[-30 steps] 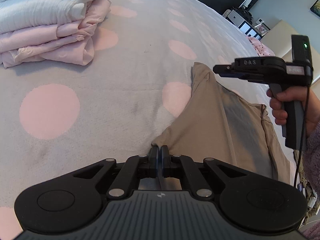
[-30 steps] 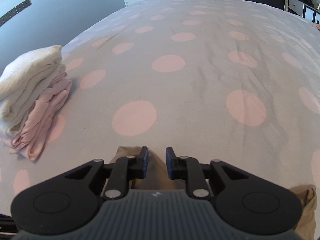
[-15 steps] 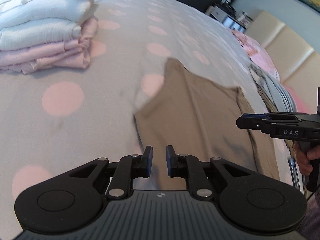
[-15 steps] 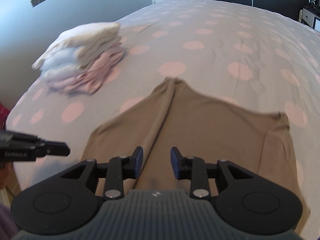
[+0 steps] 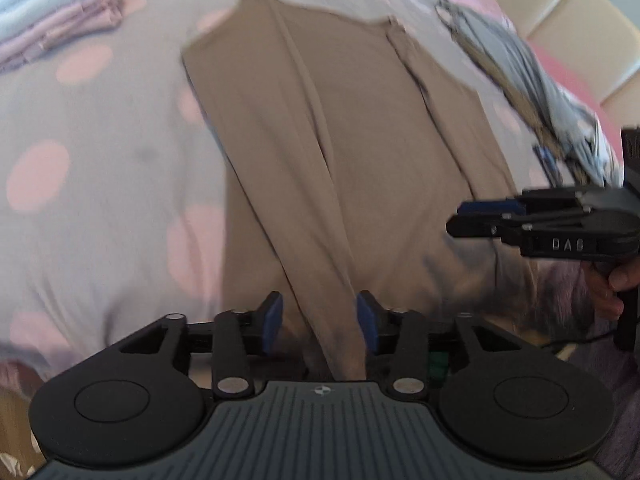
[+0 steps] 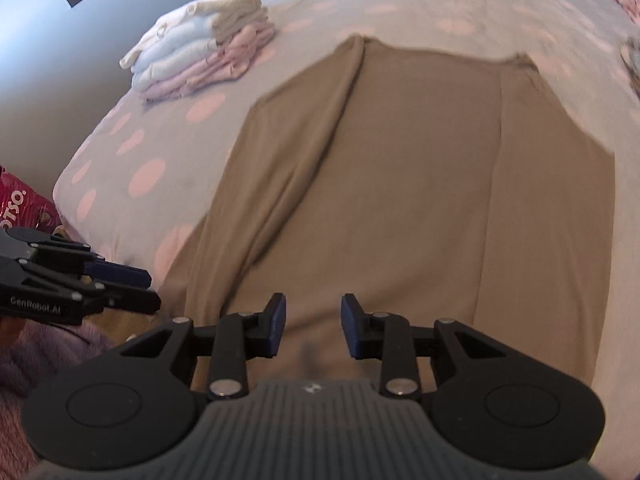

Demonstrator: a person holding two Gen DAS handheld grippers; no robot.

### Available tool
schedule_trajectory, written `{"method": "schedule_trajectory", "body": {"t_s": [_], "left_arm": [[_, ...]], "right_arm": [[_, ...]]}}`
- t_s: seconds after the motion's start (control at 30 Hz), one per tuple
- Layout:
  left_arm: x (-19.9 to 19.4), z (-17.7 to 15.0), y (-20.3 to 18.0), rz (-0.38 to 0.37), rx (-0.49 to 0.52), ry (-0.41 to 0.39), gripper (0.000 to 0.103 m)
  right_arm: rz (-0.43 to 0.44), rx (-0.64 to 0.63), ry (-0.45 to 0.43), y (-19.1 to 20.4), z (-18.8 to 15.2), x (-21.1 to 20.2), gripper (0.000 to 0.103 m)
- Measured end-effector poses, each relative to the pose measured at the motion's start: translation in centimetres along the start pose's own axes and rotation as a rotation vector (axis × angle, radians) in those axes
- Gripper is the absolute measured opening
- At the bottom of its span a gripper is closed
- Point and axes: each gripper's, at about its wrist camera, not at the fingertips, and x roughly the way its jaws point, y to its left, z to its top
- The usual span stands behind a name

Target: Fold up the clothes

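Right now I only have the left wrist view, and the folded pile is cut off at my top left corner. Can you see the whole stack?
Observer: Yes. In the right wrist view the folded stack shows whole, on the spotted bedcover beyond the tan garment's far left corner: pink pieces at the bottom, pale blue above, cream on top.
Operator: Is the right gripper holding the garment?
Observer: No. The right gripper is open, pads apart above the near edge, with nothing pinched.
Operator: Anything beside the bed on my left?
Observer: A red printed bag sits past the bed's left edge, just above the left gripper.
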Motion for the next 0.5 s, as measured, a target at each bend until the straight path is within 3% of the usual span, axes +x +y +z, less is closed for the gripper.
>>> {"method": "schedule_trajectory", "body": {"t_s": [0.23, 0.3, 0.37, 0.43, 0.5], "left_arm": [[3.5, -2.5, -2.8, 0.027, 0.050, 0.089, 0.040], [4.4, -2.8, -3.0, 0.049, 0.059, 0.121, 0.031], [4.8, -2.9, -2.8, 0.058, 0.063, 0.139, 0.010], [4.3, -3.0, -2.5, 0.040, 0.051, 0.128, 0.003], [3.5, -3.3, -2.1, 0.015, 0.032, 0.102, 0.001]], "right_arm": [[0.029, -0.080, 0.028, 2.0, -2.7, -0.6, 0.034], [0.032, -0.103, 0.034, 2.5, -3.1, -0.6, 0.034], [0.035, -0.126, 0.039, 2.9, -3.5, -0.5, 0.034], [0.039, -0.141, 0.043, 3.3, -3.6, -0.3, 0.034], [0.040, -0.157, 0.050, 3.5, -3.8, 0.0, 0.034]]}}
